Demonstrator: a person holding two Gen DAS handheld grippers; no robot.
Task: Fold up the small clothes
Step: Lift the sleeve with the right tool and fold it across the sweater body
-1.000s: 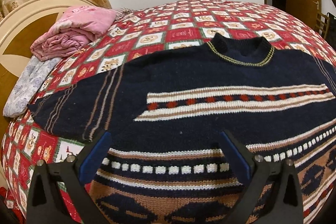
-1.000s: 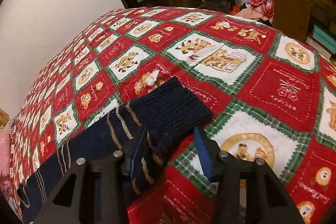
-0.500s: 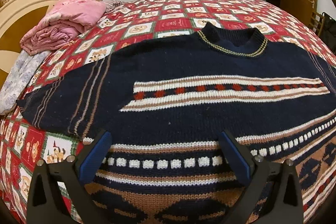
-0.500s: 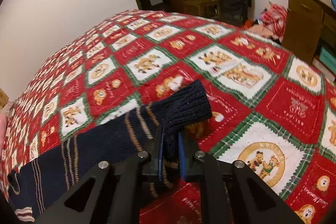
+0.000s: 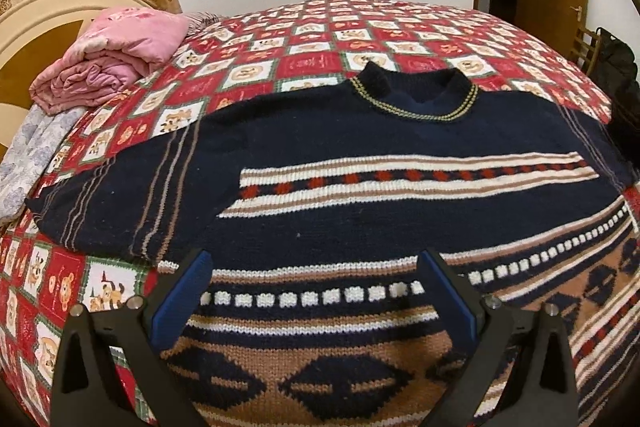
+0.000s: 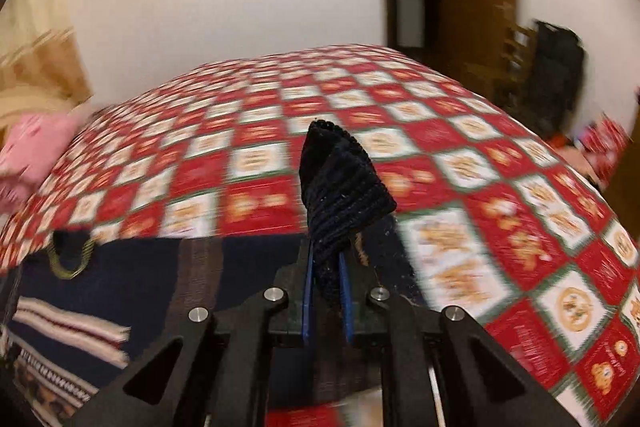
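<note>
A dark navy knitted sweater point(image 5: 360, 155) with white, tan and red bands lies flat, front up, on the bed, its collar toward the far side. My left gripper point(image 5: 316, 267) hovers open over the sweater's lower body, nothing between its blue pads. In the right wrist view my right gripper point(image 6: 326, 267) is shut on the sweater's ribbed sleeve cuff point(image 6: 340, 187), which sticks up between the pads, lifted off the quilt. The sweater body point(image 6: 120, 283) shows at lower left of that blurred view.
A red, white and green checked quilt point(image 5: 320, 39) covers the bed. Folded pink bedding point(image 5: 116, 55) and a pale floral pillow point(image 5: 28, 163) lie by the headboard at left. A door, chair and dark bag point(image 6: 556, 67) stand beyond the bed's far right.
My right gripper closed on the sleeve cuff, then lifted it and swung toward the sweater body, rolling as it went. The left gripper stayed open and barely shifted.
</note>
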